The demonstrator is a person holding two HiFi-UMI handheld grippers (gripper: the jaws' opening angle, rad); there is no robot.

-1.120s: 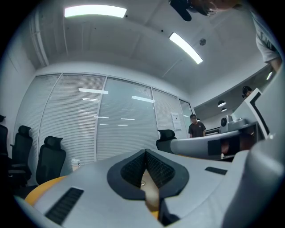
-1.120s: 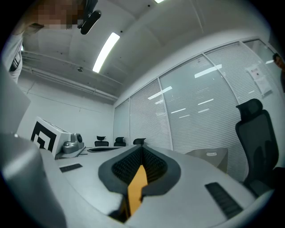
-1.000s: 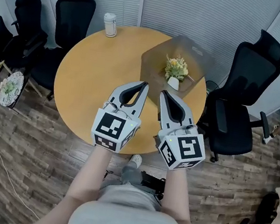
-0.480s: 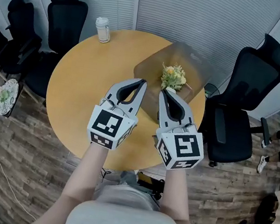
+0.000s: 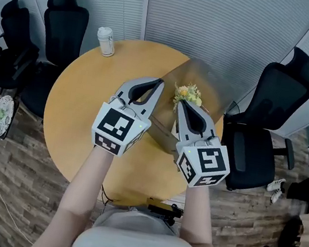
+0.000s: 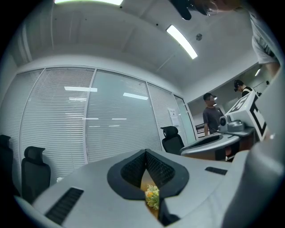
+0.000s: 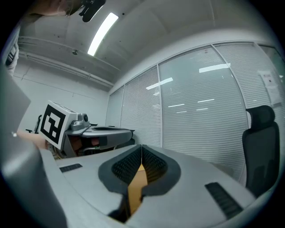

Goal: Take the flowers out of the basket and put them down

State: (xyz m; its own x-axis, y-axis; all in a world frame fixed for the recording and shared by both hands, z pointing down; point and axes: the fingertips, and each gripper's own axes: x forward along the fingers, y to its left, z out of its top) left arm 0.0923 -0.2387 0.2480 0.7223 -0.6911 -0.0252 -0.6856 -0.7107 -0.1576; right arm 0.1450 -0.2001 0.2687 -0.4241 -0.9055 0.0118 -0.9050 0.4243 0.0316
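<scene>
Left gripper (image 5: 158, 82) and right gripper (image 5: 181, 103) held side by side above bench (image 5: 83, 97), pointing twelve o'clock toward flowers (image 5: 189, 93); both jaws closed, empty.

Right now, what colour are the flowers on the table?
Pale yellow and cream with an orange bloom and green leaves; the flowers show best in the head view.

flowers (image 5: 188, 94) in basket (image 5: 210, 82) on table (image 5: 89, 92); jar (image 5: 105, 41) behind, left
</scene>
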